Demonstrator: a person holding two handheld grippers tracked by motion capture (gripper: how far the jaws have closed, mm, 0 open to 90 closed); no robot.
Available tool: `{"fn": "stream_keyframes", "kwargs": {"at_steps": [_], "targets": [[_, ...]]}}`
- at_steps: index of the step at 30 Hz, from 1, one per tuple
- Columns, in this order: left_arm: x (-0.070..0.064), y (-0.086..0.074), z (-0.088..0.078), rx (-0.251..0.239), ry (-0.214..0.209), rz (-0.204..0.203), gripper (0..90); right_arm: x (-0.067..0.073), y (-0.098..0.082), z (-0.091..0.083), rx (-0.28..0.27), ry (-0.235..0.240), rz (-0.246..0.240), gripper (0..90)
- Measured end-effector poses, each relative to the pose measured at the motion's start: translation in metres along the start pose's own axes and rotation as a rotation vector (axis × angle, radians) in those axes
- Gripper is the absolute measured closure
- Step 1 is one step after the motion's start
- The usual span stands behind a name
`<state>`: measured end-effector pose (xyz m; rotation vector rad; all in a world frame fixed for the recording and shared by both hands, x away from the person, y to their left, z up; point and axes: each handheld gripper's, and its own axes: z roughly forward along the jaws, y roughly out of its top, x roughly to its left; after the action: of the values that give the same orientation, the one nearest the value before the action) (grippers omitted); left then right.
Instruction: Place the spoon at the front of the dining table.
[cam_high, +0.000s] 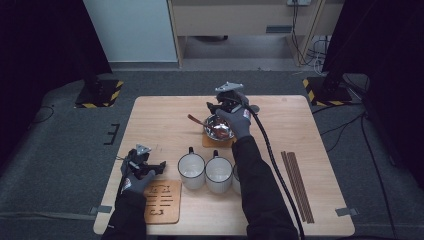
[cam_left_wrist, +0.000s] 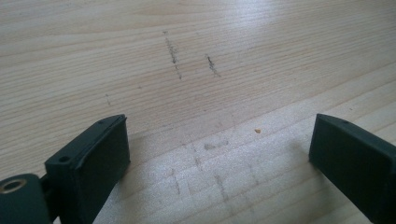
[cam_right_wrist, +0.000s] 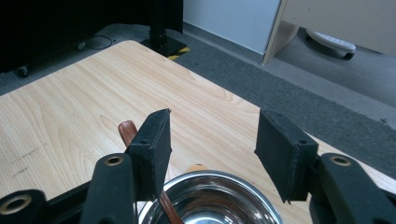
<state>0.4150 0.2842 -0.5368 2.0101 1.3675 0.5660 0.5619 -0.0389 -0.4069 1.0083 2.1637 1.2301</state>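
Sitting in a row near the front edge of the wooden table (cam_high: 165, 120): white mugs, left one (cam_high: 191, 171) & next one (cam_high: 218, 174) touching, handles pointing away, w/ a third mug (cam_high: 236, 179) mostly hiding behind the sleeve. Lying flat at front left, just beside the left mug: a cut-out wooden coaster (cam_high: 163, 201); resting along the right side, well apart from the mugs: a bundle of dark brown chopsticks (cam_high: 298, 186). Standing on grey carpet beyond the far corners: black stands w/ yellow-black striped bases, left (cam_high: 100, 92) & right (cam_high: 325, 90).
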Motion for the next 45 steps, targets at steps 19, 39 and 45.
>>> {"fn": "stream_keyframes", "kwargs": {"at_steps": [19,39,45], "targets": [[0.0,0.0,0.0,0.001,0.0,0.001,3.6,0.004,-0.03,0.03,0.09,0.05,0.011,51.6],[0.0,0.0,0.0,0.001,0.0,0.001,3.6,0.01,-0.054,0.046,0.128,0.111,0.028,55.4],[0.0,0.0,0.0,0.001,0.0,0.001,3.5,0.012,-0.057,0.049,0.151,0.115,0.02,57.7]]}}
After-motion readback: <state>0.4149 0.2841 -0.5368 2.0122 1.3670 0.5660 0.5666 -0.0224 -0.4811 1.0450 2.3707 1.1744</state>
